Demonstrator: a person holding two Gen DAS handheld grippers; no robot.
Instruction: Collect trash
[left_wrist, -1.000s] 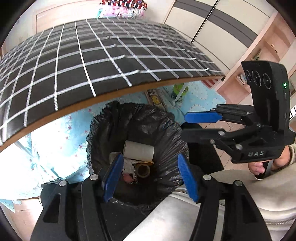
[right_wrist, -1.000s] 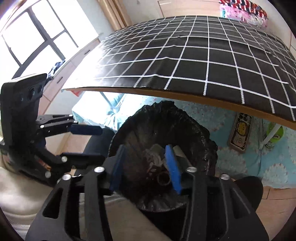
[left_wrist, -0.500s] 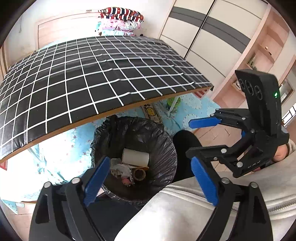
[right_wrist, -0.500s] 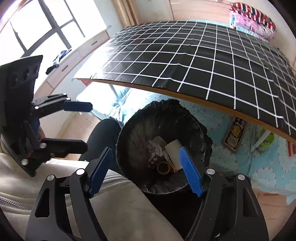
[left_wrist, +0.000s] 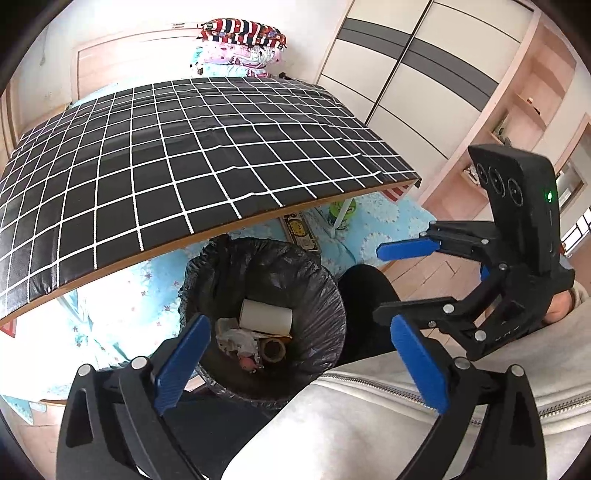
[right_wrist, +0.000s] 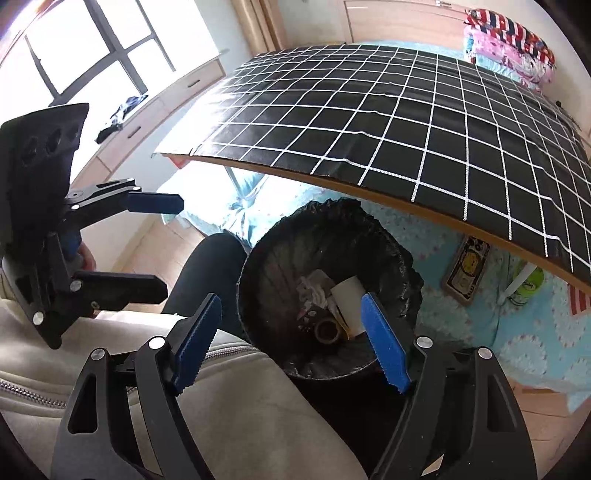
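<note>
Both grippers hang over the bin (left_wrist: 258, 317), pointing down, nothing between either pair of jaws. Left gripper (left_wrist: 301, 363): jaws have just been opening, now spread wide, empty. Right gripper (right_wrist: 291, 345): jaws also just opened, a bit less wide, empty.

Trash sits at the bottom of the black-lined bin: paper roll (left_wrist: 266, 314), crumpled tissue (left_wrist: 238, 338), tape ring (left_wrist: 272, 350), plus a small pink scrap, too small to identify.

Left wrist view only: sliding wardrobe doors (left_wrist: 406, 74) and open shelves at right; right gripper seen from the side, green light on its housing, a bit of the hand behind it.

Right wrist view only: window (right_wrist: 92, 48) and a low drawer unit under it with dark cloth on top; left gripper seen from the side at frame left.

Both views: desk (left_wrist: 184, 162) with black grid-pattern cover overhangs the far edge of the bin; folded bedding stack (left_wrist: 242, 48) beyond the desk. Under the desk on a blue patterned mat (right_wrist: 517, 350): flat yellow-print box (right_wrist: 467, 269), green bottle (right_wrist: 528, 282) beside a white desk leg.

Person's light zip jacket (left_wrist: 369, 424) and dark trouser knee (left_wrist: 365, 291) fill the near foreground, knee right beside the bin, jacket covering its near rim.
</note>
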